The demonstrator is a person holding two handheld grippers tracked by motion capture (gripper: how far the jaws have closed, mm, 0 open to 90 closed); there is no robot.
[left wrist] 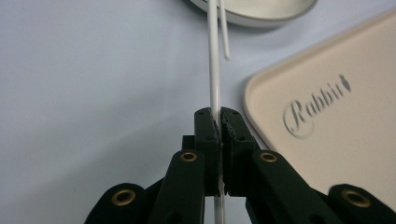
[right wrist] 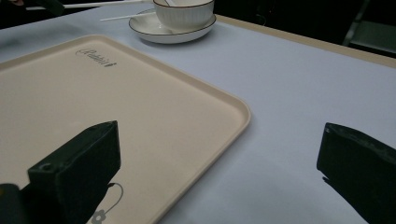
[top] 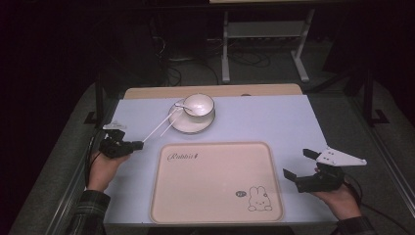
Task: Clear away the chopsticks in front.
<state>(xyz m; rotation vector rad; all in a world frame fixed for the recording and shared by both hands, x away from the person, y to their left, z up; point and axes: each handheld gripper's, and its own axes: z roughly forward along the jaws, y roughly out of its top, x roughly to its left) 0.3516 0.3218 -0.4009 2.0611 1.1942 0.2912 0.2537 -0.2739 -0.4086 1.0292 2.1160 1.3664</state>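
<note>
Table (top: 293,122), pale blue top, is the biggest thing I have in view. On it, near edge, the cream tray (top: 215,181) with the rabbit print and "Rabbit" lettering; I take the tray as my landmark. Beyond the tray's far edge sits the white saucer (top: 192,125), and the white bowl (top: 198,105) stands on that saucer, a spoon lying in the bowl. My right gripper (top: 299,164) hangs just off the tray's right edge, jaws spread wide with nothing between them; in the right gripper view the tray's corner lies between the two black jaws. My left gripper (top: 138,145) sits off the tray's far-left corner, jaws pinched tight on one white chopstick (left wrist: 214,70), which runs from the jaws up toward the saucer. The second chopstick (left wrist: 224,35) lies just beside it, one end on the saucer rim, ungripped.
</note>
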